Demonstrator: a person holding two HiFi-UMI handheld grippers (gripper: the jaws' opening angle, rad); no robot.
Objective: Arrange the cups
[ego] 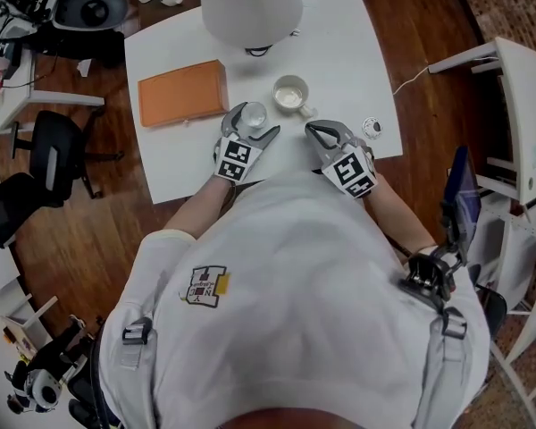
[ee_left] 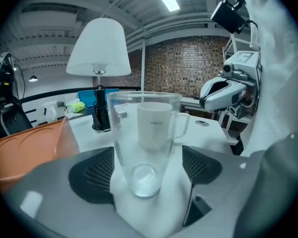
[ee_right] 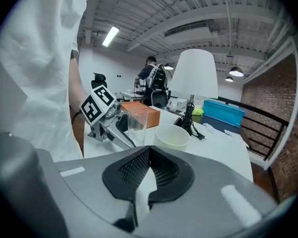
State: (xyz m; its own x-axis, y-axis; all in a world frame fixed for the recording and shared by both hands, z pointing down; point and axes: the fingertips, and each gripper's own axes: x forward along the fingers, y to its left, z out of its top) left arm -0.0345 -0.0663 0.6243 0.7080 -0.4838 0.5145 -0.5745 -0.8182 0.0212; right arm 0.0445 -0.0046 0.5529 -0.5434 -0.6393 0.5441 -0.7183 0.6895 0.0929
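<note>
A clear drinking glass [ego: 254, 114] stands upright on the white table [ego: 357, 61] near its front edge. My left gripper [ego: 252, 124] is open with the glass between its jaws; in the left gripper view the glass [ee_left: 144, 148] stands between the two pads [ee_left: 94, 175] with a little gap on each side. A white mug [ego: 290, 93] sits just behind and to the right of the glass, handle to the right, empty. My right gripper [ego: 321, 133] is shut on nothing, right of the glass and in front of the mug [ee_right: 172, 137].
An orange box [ego: 182, 92] lies left of the glass. A white table lamp [ego: 250, 7] stands at the back of the table, with a cable by its base. A small round disc [ego: 372, 127] lies at the right edge. An office chair [ego: 54, 150] stands left of the table.
</note>
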